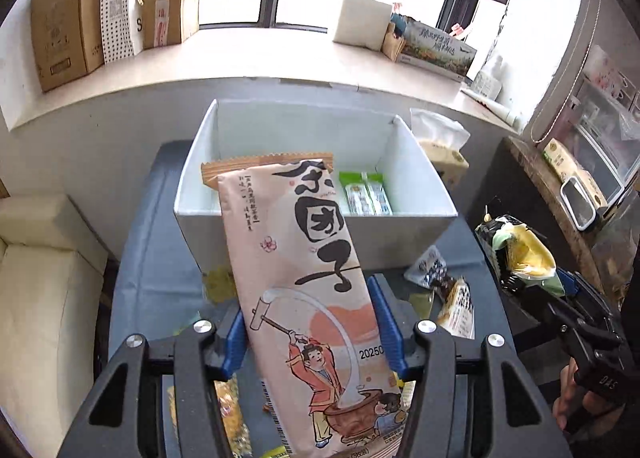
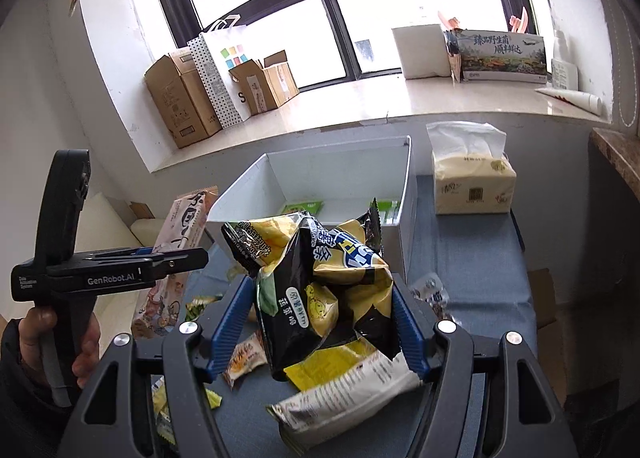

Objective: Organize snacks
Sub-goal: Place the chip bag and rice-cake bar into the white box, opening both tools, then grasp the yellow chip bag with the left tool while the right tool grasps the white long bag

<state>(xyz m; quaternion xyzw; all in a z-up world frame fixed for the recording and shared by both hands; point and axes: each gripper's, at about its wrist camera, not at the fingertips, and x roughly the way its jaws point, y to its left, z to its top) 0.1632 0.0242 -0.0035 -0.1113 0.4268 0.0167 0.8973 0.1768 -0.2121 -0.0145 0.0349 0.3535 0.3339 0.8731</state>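
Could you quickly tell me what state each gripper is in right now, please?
Left gripper: closed on the long pink snack packet.
Right gripper: closed on the crumpled black-and-yellow chip bag.

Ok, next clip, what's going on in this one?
A person is sorting snacks with a handheld gripper in each hand. The left gripper is shut on a long pink snack packet, held up in front of the white box. The right gripper is shut on a crumpled black-and-yellow chip bag. Green packets already lie in the box; a few small snacks remain on the grey table.
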